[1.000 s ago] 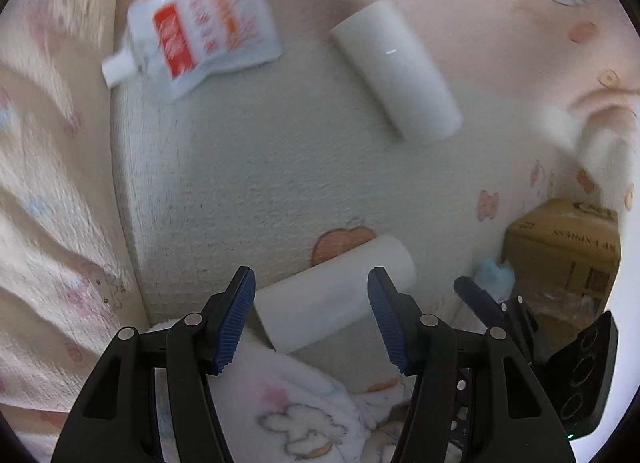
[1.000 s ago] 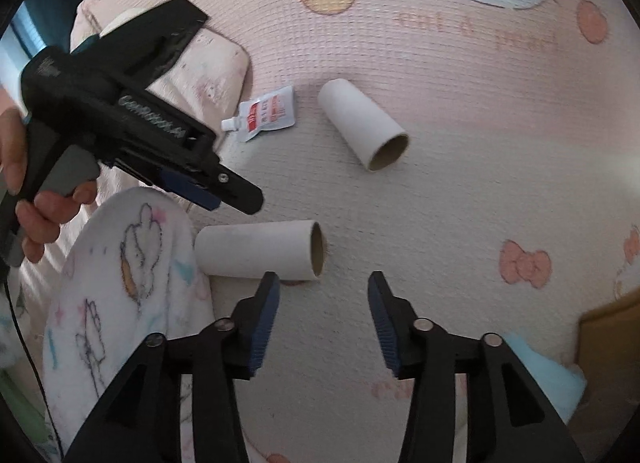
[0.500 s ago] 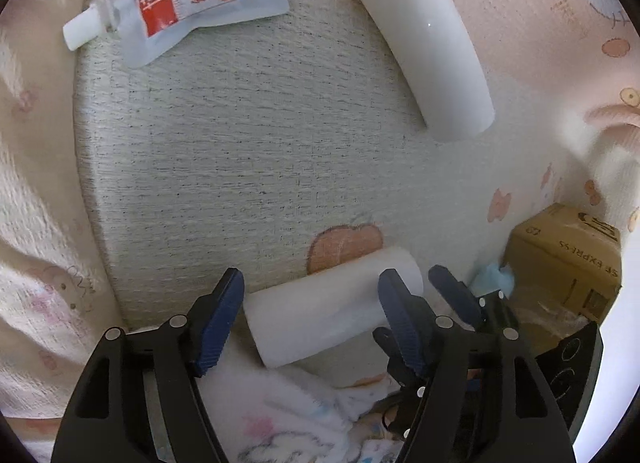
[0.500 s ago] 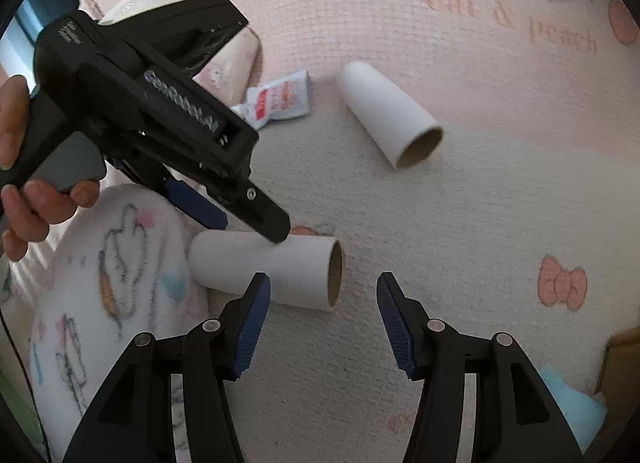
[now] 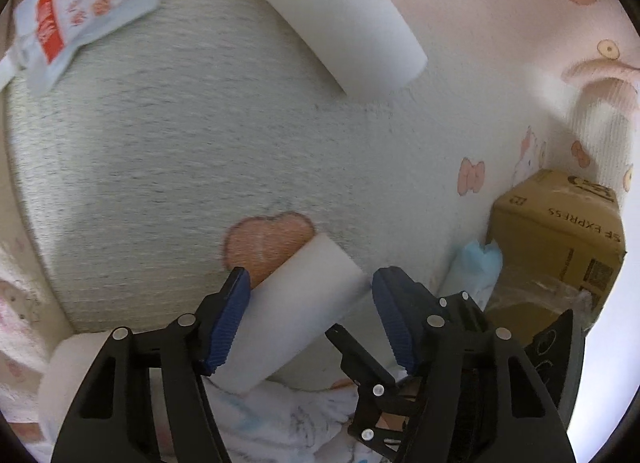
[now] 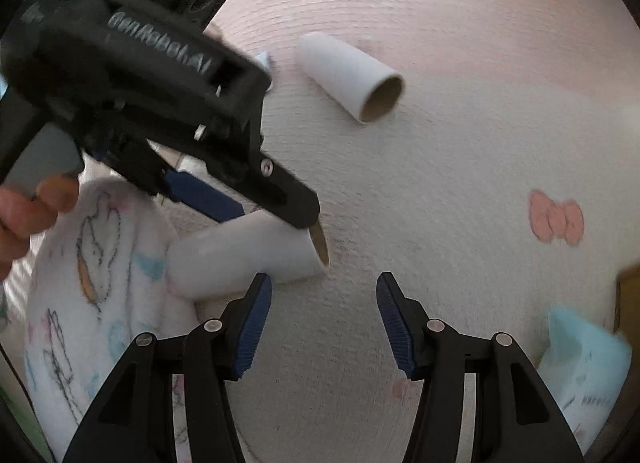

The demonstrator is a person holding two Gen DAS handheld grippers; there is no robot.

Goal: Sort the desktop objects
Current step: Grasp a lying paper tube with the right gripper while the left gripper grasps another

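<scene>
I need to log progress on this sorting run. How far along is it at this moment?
Nothing looks sorted yet. In hand: the left gripper straddles the near paper tube, fingers open around it, not clamped. The right gripper is open and empty. Left to do: the far paper tube and the spouted pouch lie loose on the mat; the cardboard box stands at its edge.

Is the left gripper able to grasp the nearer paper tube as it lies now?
Probably yes. The left gripper is open with the nearer paper tube already between its jaws; one pad looks against the tube, and nothing blocks closing.
</scene>
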